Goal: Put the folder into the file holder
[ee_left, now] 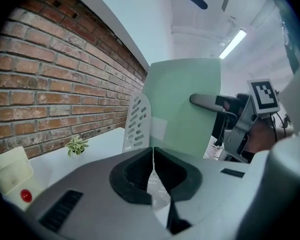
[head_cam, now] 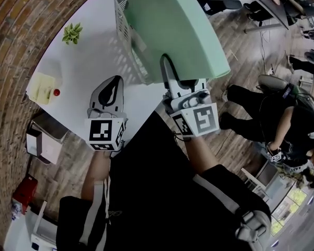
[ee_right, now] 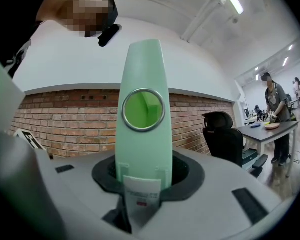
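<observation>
a: where is the mint green plastic folder [head_cam: 183,30]?
b: the right tongs [ee_right: 142,181] hold it. they squeeze the narrow back of the folder, down low, by its white label [ee_right: 141,191]. the folder stands up tall.
a: and the white file holder with slots [head_cam: 126,25]?
b: it sits on the white tabletop [head_cam: 89,61]. the folder is right at it, just beside its slotted wall. i cannot tell if the bottom of the folder is inside.
a: what about the left tongs [ee_left: 153,154]?
b: they are closed, with nothing in them. they hang over the tabletop, near the file holder but not touching it.
a: anything else there?
b: a small green plant [head_cam: 72,33] and a pale yellow box with a red button [head_cam: 42,88], near the brick wall [ee_left: 50,84].
</observation>
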Available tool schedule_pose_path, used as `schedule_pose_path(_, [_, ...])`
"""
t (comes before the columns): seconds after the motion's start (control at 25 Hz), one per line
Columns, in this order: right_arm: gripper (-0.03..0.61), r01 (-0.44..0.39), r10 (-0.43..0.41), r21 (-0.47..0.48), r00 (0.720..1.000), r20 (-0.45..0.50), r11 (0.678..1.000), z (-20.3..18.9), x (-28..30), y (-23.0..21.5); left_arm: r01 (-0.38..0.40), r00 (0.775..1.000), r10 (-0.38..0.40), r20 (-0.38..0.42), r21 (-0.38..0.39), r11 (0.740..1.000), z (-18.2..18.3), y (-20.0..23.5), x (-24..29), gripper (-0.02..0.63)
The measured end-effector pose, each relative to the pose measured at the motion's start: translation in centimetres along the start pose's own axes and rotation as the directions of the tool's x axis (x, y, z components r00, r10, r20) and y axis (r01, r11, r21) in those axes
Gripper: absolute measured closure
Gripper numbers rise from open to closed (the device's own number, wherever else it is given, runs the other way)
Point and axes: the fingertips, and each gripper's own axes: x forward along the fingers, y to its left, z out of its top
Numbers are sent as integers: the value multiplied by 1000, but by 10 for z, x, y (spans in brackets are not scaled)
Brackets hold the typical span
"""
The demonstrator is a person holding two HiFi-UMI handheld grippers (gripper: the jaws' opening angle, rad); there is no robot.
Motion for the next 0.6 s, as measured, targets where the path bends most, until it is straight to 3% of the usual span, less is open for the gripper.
schedule_pose_path(0.36, [394,-27,21,-37,990,-142,999,-11,9,8,-20,1000,21,14,-25,999,1,18,-10,586])
schedule_pose_path(0.6, [345,-105,87,-36,942,-324,994,-23,12,15,-18,1000,19,25,-38,999,3,20,-17,586])
